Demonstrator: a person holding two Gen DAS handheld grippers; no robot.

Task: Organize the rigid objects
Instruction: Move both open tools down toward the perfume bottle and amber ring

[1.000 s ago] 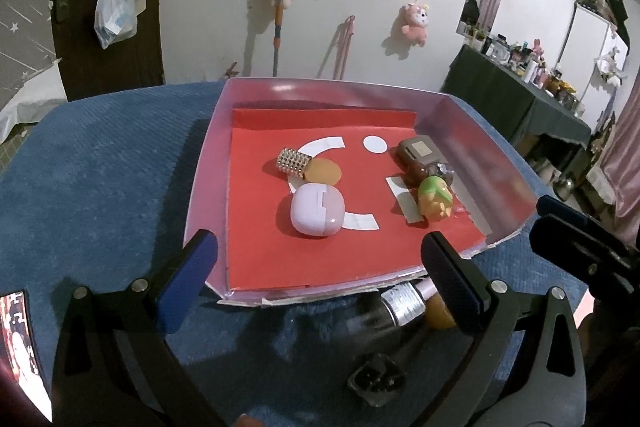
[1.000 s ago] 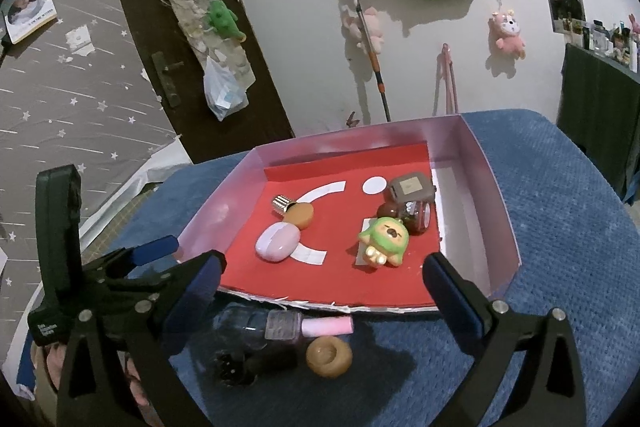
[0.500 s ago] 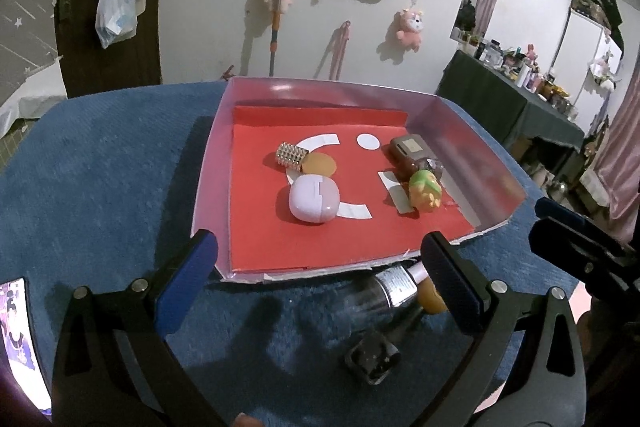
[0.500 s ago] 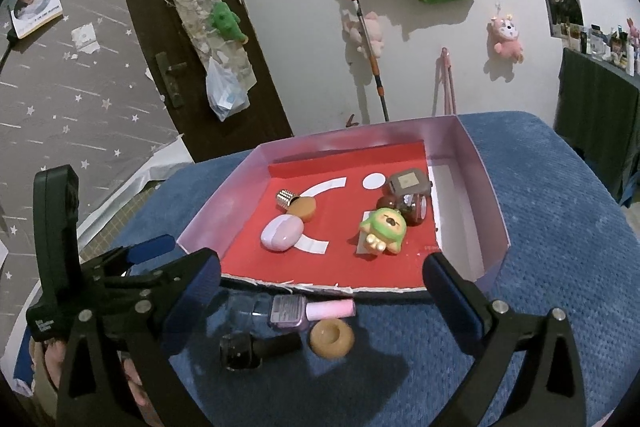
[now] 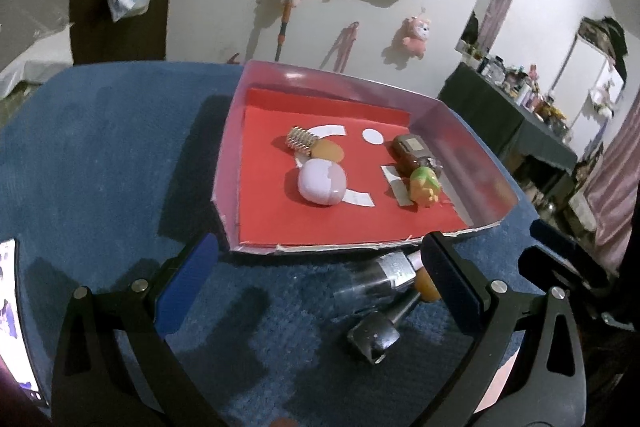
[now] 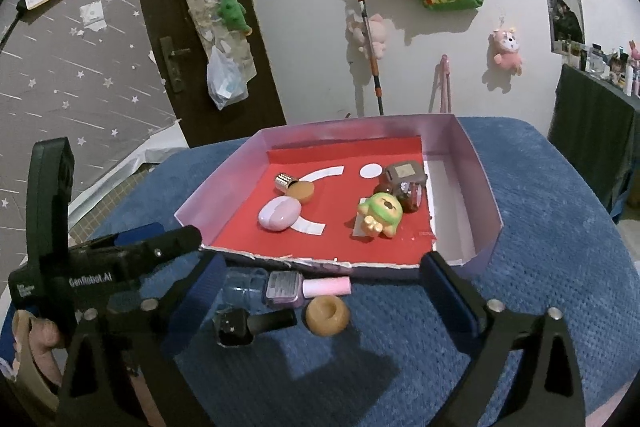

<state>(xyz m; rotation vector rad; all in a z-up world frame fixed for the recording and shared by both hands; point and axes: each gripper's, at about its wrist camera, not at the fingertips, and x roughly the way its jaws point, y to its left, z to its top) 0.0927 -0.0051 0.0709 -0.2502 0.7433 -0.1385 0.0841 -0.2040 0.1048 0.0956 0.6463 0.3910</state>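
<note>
A pink box with a red floor sits on blue cloth and holds a lilac case, a green toy figure, a brown case and a studded silver cap. In front of the box lie a clear bottle with a pink neck, a black bottle and a tan ring. My right gripper straddles these three; its jaws are closing without touching them. My left gripper is open and empty, with the clear bottle by its right finger.
The left gripper's body and the hand holding it crowd the lower left of the right wrist view. A lit phone screen lies at the cloth's left edge. A dark door and toy-hung wall stand behind.
Both grippers have drawn back from the box, so the loose bottles and ring sit higher between the fingers. The right fingers stand slightly closer together.
</note>
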